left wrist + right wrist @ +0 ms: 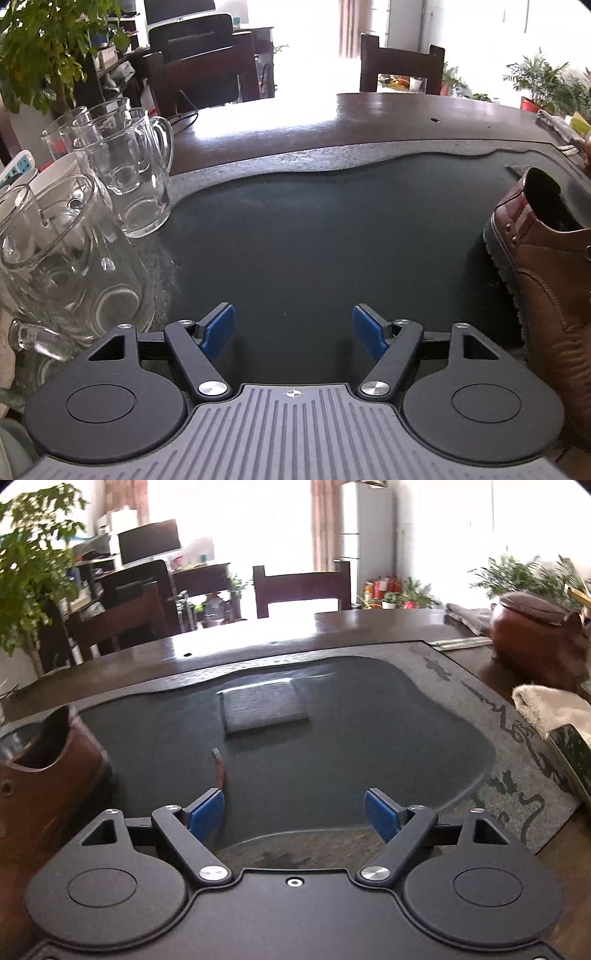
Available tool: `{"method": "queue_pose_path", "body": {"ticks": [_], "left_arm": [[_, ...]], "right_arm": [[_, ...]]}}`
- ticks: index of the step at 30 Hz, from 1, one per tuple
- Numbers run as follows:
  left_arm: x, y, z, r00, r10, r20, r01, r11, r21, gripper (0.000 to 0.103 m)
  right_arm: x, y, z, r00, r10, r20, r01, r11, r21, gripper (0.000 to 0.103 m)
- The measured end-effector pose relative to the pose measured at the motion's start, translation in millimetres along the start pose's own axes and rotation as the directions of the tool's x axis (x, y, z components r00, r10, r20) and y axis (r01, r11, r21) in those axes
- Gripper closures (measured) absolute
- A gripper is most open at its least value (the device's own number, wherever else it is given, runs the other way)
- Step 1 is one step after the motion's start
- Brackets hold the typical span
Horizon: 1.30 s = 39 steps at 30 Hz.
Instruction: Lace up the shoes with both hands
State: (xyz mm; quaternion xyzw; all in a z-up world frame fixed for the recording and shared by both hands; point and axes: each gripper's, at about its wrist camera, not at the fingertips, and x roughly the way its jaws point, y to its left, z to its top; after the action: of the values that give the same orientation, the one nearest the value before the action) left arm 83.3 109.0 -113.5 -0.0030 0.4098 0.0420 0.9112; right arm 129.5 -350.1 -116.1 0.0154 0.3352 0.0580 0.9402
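Observation:
A brown leather shoe (pixel 546 280) stands on the dark stone tray at the right edge of the left wrist view. It shows at the left edge of the right wrist view (pixel 48 775). A brown lace end (pixel 219 770) with a small tip lies on the tray just ahead of the right gripper's left finger. My left gripper (pixel 293 328) is open and empty, left of the shoe. My right gripper (pixel 295 810) is open and empty, right of the shoe.
Several glass mugs (pixel 125 184) and a glass pitcher (pixel 66 266) stand at the tray's left. A grey stone block (pixel 264 709) lies on the tray (pixel 369 738). A clay pot (pixel 535 635) and a white cloth (pixel 550 705) sit at the right. Chairs stand behind the table.

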Motion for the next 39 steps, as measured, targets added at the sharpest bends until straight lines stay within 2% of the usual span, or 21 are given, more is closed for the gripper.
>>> {"method": "queue_pose_path", "body": {"ticks": [6, 11, 14, 21, 36, 39], "left_arm": [[6.0, 0.1, -3.3, 0.999, -0.034, -0.02, 0.034, 0.999, 0.012, 0.031], [9.6, -6.9, -7.3, 1.0, -0.015, -0.009, 0.015, 0.998, 0.067, 0.031], [11.2, -7.1, -7.6, 0.999, -0.037, -0.01, 0.037, 0.997, 0.066, 0.031], [13.2, -8.8, -7.7, 0.999, -0.025, 0.02, 0.023, 0.996, 0.088, 0.03], [13.9, -4.8, -14.1, 0.997, -0.026, 0.072, 0.019, 0.996, 0.088, 0.019], [14.2, -2.4, -15.6, 0.996, -0.037, 0.078, 0.031, 0.997, 0.076, 0.018]], "right_arm": [[13.6, -2.8, -3.3, 1.0, -0.004, -0.004, 0.004, 1.0, -0.019, 0.017], [19.6, -4.9, -6.1, 1.0, -0.007, -0.017, 0.006, 1.0, -0.025, 0.017], [22.2, -7.6, -8.2, 1.0, -0.002, -0.023, 0.001, 1.0, -0.029, 0.017], [29.6, -11.0, -9.1, 0.999, 0.002, -0.033, -0.003, 1.0, -0.029, 0.017], [35.9, -13.0, -12.2, 1.0, -0.017, -0.019, 0.016, 0.998, -0.067, 0.015], [37.2, -11.3, -13.2, 1.0, -0.016, -0.027, 0.013, 0.997, -0.079, 0.01]]}}
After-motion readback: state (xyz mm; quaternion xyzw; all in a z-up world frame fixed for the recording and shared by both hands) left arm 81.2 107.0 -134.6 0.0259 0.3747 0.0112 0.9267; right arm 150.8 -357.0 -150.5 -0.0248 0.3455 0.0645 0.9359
